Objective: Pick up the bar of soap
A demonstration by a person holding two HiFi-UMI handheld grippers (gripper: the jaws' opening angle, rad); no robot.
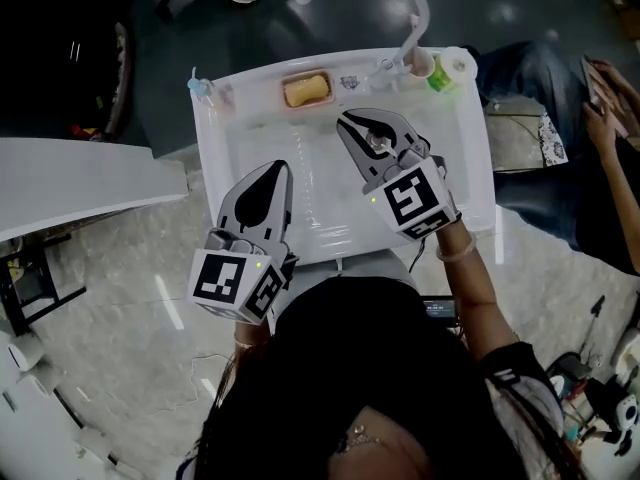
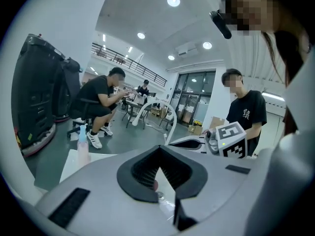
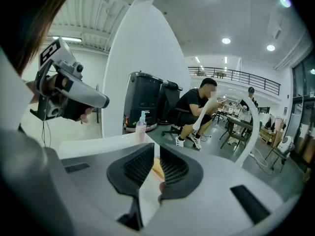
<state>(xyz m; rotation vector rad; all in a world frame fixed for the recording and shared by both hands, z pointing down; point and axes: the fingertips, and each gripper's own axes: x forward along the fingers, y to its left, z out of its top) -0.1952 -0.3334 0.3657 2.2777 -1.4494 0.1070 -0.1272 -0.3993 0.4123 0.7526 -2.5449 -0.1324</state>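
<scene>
head view: soap [image 1: 306,90] lies between pump bottle [image 1: 201,89] and faucet [image 1: 412,28] on sink [image 1: 215,158].

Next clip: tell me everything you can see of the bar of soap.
The bar of soap is a yellow-orange block with rounded corners, and it looks solid and whole. It lies flat in a small pinkish dish that sits near the middle of the back rim of the white sink. Only the dish touches it. No print or surface detail can be made out.
</scene>
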